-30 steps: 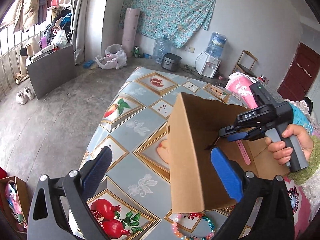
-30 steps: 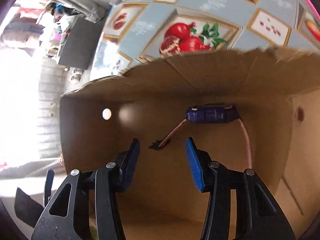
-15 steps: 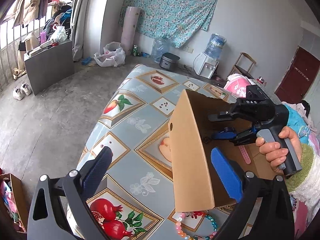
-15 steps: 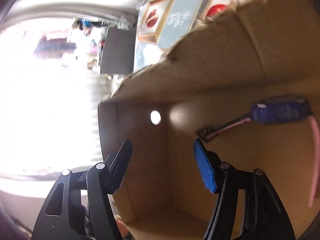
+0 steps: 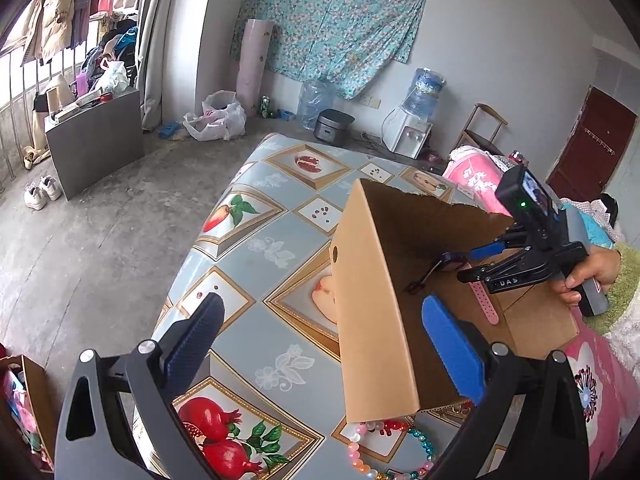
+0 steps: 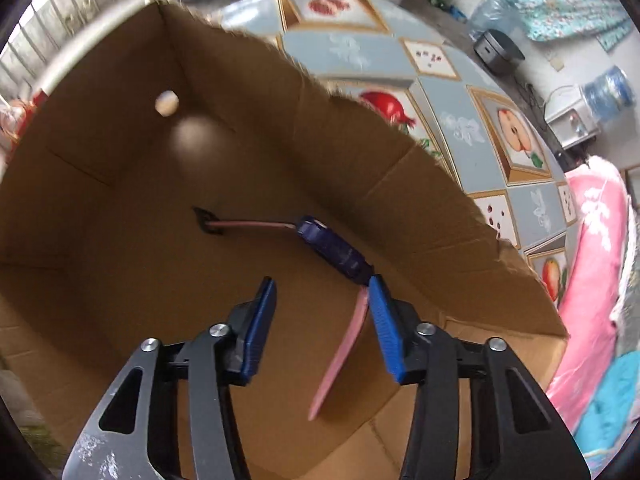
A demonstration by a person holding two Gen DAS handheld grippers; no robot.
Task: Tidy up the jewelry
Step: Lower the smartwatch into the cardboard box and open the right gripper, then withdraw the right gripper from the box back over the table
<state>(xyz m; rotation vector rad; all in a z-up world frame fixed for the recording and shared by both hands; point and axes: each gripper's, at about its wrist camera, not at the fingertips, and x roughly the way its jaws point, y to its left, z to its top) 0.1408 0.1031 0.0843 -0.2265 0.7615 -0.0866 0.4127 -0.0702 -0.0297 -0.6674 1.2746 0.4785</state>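
Fruit-print table (image 5: 256, 248); cardboard box (image 6: 120, 280). Right gripper (image 6: 322, 292) closing, empty, above watch (image 6: 336, 252); strap may slip. Left gripper (image 5: 320, 320) open.

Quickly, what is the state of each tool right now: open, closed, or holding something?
Left tool: open wide, holding nothing, with the cardboard box corner between its fingers.
Right tool: closing but empty, above the watch lying inside the box.

Left wrist view: low over desk (image 5: 256, 240) near edge, facing obliquely down across it toward far wall, box (image 5: 372, 320) close at right. Right wrist view: inside box (image 6: 120, 280) mouth, facing steeply down, very near floor. Shared: box interior, watch (image 5: 482, 300) (image 6: 336, 248), desk pattern.
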